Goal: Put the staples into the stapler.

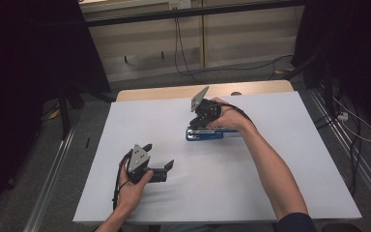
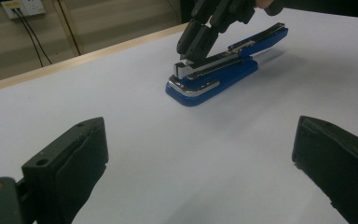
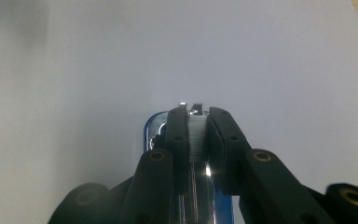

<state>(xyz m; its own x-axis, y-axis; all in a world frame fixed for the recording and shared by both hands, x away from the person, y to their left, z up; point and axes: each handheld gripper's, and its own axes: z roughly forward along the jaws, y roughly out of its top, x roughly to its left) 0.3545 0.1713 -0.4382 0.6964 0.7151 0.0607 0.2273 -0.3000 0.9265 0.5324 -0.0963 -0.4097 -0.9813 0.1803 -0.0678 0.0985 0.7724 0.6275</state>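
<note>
White table point(image 1: 280, 183) carries a blue stapler point(image 2: 214, 77) just past centre, lying flat with its top lifted. Right gripper point(image 3: 198, 122) clamped on the stapler's metal staple rail; left gripper point(image 1: 160, 155) jaws apart, holding nothing, near the front edge.

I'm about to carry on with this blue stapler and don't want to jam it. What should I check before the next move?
1. Right hand-held gripper closed on the metal part at the front of the stapler: ok, pads on both its sides.
2. Blue stapler base flat on the white table: ok.
3. Stapler top swung back, magazine exposed: ok.
4. Staples seated in the magazine: cannot tell, the pads cover it.
5. Left hand-held gripper open, apart from the stapler: ok.
6. Stapler braced against sliding: not ok, nothing holds the base.
</note>
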